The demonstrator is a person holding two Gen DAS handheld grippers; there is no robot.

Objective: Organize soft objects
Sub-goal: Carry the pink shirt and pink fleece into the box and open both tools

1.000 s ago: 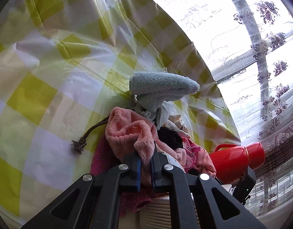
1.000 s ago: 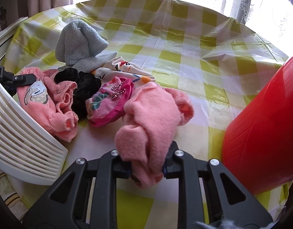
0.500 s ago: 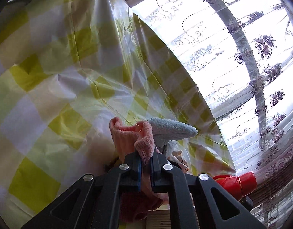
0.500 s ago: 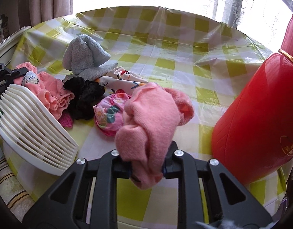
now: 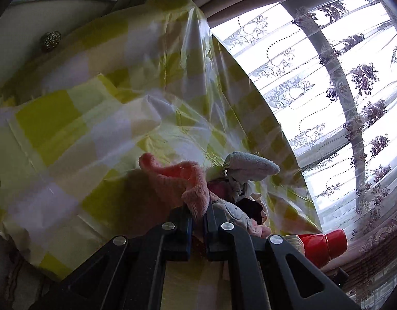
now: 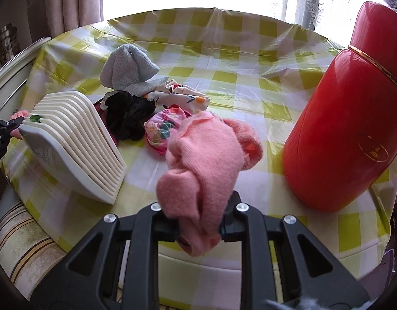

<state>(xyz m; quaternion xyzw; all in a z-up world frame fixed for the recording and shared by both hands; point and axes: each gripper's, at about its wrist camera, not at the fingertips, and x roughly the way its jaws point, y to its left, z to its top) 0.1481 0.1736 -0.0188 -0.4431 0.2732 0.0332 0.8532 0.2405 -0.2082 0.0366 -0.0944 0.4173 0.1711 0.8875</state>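
The right gripper (image 6: 198,228) is clenched on a pink knit garment (image 6: 206,160), which bunches up above the jaws and droops below them, over the near edge of the table (image 6: 237,59) with its yellow-checked cloth. The left gripper (image 5: 197,222) is pinched tight on a fold of a pink fleece piece (image 5: 177,180), held up beside the table's left edge, just behind the white slatted basket (image 6: 74,142) that lies tipped on its side there.

Both pieces look light, limp and fuzzy. They will sag and swing from whatever point is pinched, so a grip on a thick bunched fold, as the right one has, should hold better than a thin hem. The nap gives the pads friction, so slipping seems unlikely; nothing here is fragile.

The rest of the pile sits left of the middle of the table: a grey towel (image 6: 128,67), a black fluffy piece (image 6: 128,118), a printed white cloth (image 6: 182,98) and a flowered pink pouch (image 6: 162,129). These overlap, so lifting one may drag a neighbour. A red flask (image 6: 348,129) stands at the right edge, near enough for a swinging sleeve to brush.
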